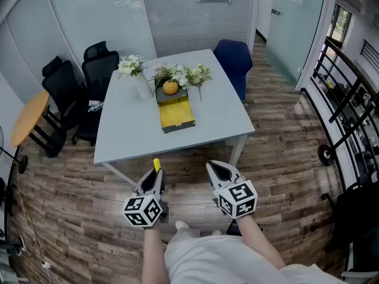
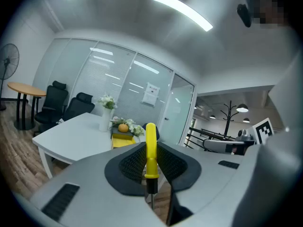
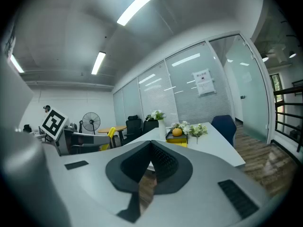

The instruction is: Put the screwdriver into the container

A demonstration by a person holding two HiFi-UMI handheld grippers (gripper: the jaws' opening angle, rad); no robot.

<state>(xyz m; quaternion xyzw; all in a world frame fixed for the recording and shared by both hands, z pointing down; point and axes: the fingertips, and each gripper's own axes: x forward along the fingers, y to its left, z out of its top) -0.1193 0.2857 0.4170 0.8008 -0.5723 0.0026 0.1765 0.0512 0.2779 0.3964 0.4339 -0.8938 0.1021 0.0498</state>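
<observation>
One yellow-handled screwdriver [image 2: 150,150] is clamped upright between the black ridged pads of the left gripper [image 2: 150,163]. The handle stands above the jaws and the thin metal shaft points down below them. In the head view the screwdriver is seen off the table, in front of its near edge and above the wood-patterned floor [image 1: 284,129], with the yellow handle showing at the tip of the left gripper [image 1: 155,175]. The jaws of the right gripper [image 3: 150,148] are seen closed tip to tip with nothing between them. In the head view the right gripper [image 1: 215,169] is held just beside the left one, at about the same level.

One pale grey rectangular table [image 1: 130,132] is seen ahead. One yellow rectangular open container [image 1: 176,112] lies near the middle of the tabletop, its long sides running from the near edge toward the far edge. At its far end one round orange fruit [image 1: 170,88] rests on a dark grey block [image 1: 172,96]. One white vase [image 1: 144,88] holding white flowers [image 1: 130,65] stands toward the far left corner, and two more sprays of pale flowers [image 1: 198,74] lie beside the orange.

Two black office chairs [image 1: 99,67] are placed at the left edge and one blue chair [image 1: 234,61] at the far right corner. One round wooden side table [image 1: 28,117] stands further left.
</observation>
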